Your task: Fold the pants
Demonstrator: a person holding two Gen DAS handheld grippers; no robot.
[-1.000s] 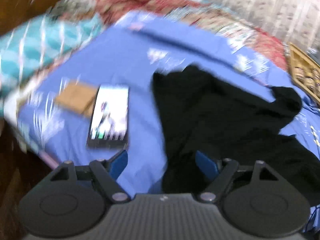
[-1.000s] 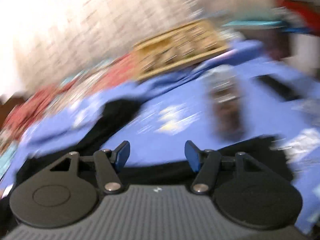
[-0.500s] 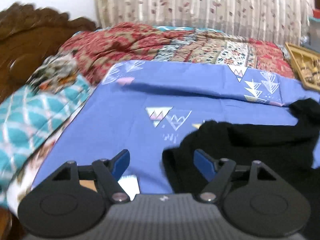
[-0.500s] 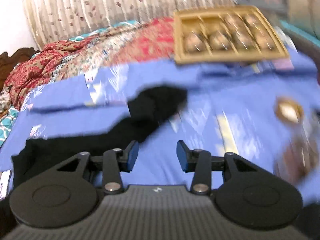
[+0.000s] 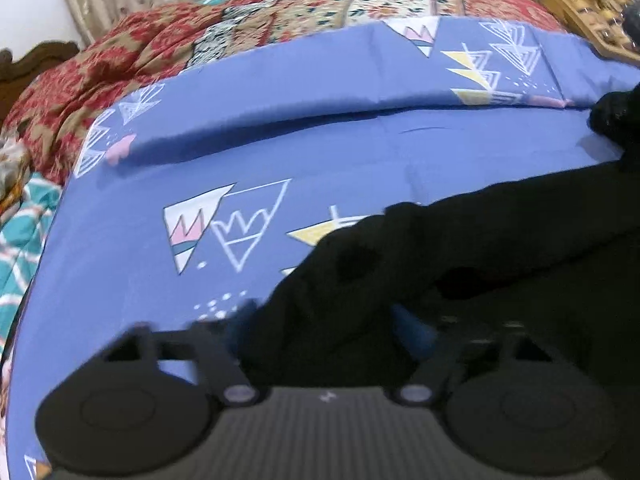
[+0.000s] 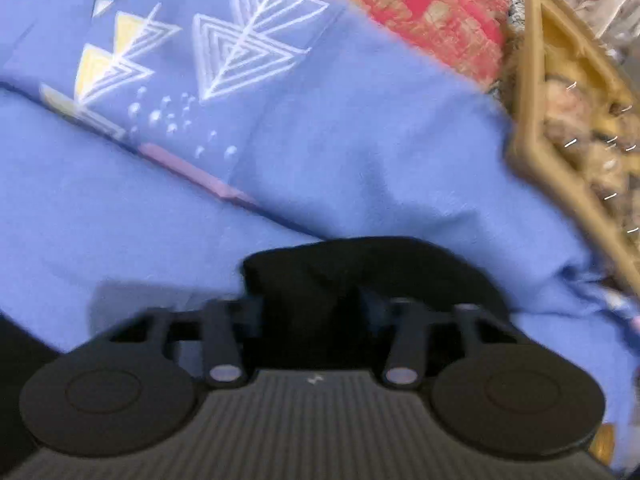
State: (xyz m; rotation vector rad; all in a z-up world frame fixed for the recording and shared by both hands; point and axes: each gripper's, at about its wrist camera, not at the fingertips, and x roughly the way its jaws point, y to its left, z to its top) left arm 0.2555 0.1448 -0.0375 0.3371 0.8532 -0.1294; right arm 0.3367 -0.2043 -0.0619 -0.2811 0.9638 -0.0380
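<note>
The black, soft fabric pants lie crumpled on the blue bedsheet printed with white triangles, stretching rightward toward the tan wooden tray at the bed's far corner.

On the left, the left gripper has its jaws spread wide around a bunched edge of the pants; cloth fills the gap, but I cannot say it is pinched. To the right, nearer the tan wooden tray, the right gripper likewise stands with jaws apart, a rounded lump of the black cloth sitting between them.

This garment looks light, limp and floppy: it will sag, drag and wrinkle rather than hold shape. I would judge the best hold is on a hem or waistband edge, both layers together, each gripper at one end, so the cloth hangs straight when lifted.
</note>
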